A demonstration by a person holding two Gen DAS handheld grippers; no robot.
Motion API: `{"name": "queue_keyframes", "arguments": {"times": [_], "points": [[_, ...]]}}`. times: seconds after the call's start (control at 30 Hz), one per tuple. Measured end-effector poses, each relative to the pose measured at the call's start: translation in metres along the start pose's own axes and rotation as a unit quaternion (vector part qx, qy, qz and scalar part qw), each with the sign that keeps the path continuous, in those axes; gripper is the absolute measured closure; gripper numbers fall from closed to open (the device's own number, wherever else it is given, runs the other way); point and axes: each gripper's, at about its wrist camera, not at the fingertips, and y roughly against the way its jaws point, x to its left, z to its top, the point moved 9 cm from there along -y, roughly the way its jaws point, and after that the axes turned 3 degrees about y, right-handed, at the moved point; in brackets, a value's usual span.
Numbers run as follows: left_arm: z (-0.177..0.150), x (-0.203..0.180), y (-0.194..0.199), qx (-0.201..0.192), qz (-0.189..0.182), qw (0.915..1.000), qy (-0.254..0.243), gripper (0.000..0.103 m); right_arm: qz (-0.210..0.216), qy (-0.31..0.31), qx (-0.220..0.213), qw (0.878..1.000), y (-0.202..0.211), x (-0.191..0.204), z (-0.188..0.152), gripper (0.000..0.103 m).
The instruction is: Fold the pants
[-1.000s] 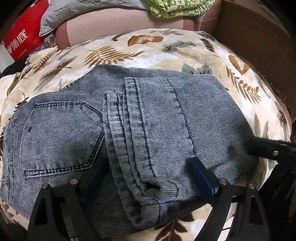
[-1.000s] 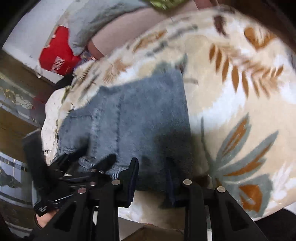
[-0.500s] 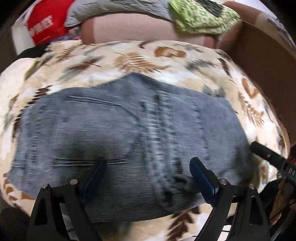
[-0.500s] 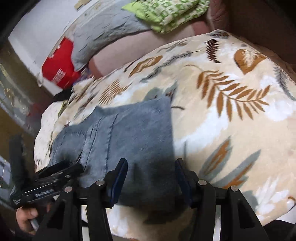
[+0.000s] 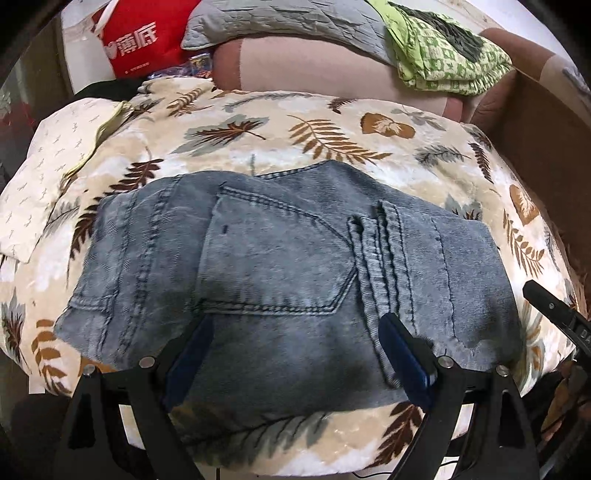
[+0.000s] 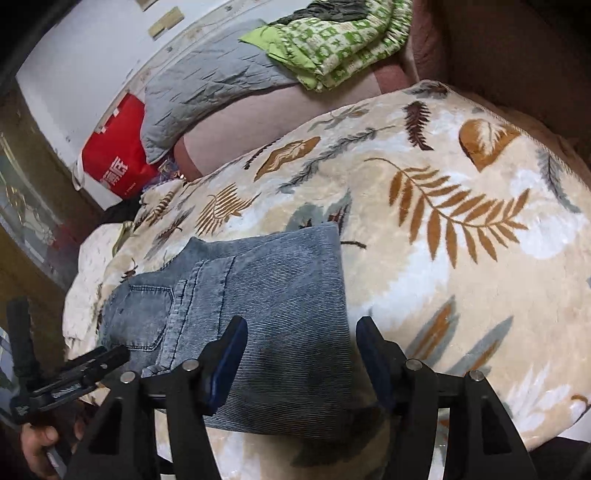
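1. Left hand-held gripper: jaws spread wide, nothing between the blue pads. It hovers over the near edge of the folded pants; whether the tips touch the denim cannot be told. Its body is cut off by the bottom of the left wrist view.
2. Right hand-held gripper: jaws apart, empty, poised over the pants' right end. The left pad overlaps the denim; the right pad sits over the leaf-print blanket. Contact not discernible.
3. Pants lie in a compact fold on the blanket, back pocket facing up, thick seam running just right of it. The near edge is shadowed by the gripper; layers beneath are hidden.
4. The person's hand shows at the lower left corner of the right wrist view, mostly cropped.
5. Farther back: grey quilted pad, green patterned cloth, red bag, partly cut off at the top.
6. Versus a second ago: the left gripper has pulled back and up, so the whole fold and more blanket now show; the bunched seam end seen earlier lies flatter. The right gripper's jaws have opened wider, and blur is gone.
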Motion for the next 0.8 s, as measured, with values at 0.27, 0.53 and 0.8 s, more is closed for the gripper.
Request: {"name": "queue_keyframes", "arguments": {"times": [0.27, 0.53, 0.8], "points": [[-0.008, 0.084, 0.025, -0.036, 0.003, 0.9937, 0.106, 0.012, 0.038, 0.088, 0.033, 0.995, -0.01, 0.063, 0.03, 0.038], [0.009, 0.14, -0.015, -0.017, 0.025, 0.9898, 0.139, 0.012, 0.073, 0.181, 0.171, 0.966, -0.139, 0.166, 0.096, 0.038], [0.009, 0.137, -0.025, -0.029, 0.027, 0.9936, 0.106, 0.012, 0.043, 0.218, 0.259, 0.94, -0.22, 0.186, 0.07, 0.088]]}}
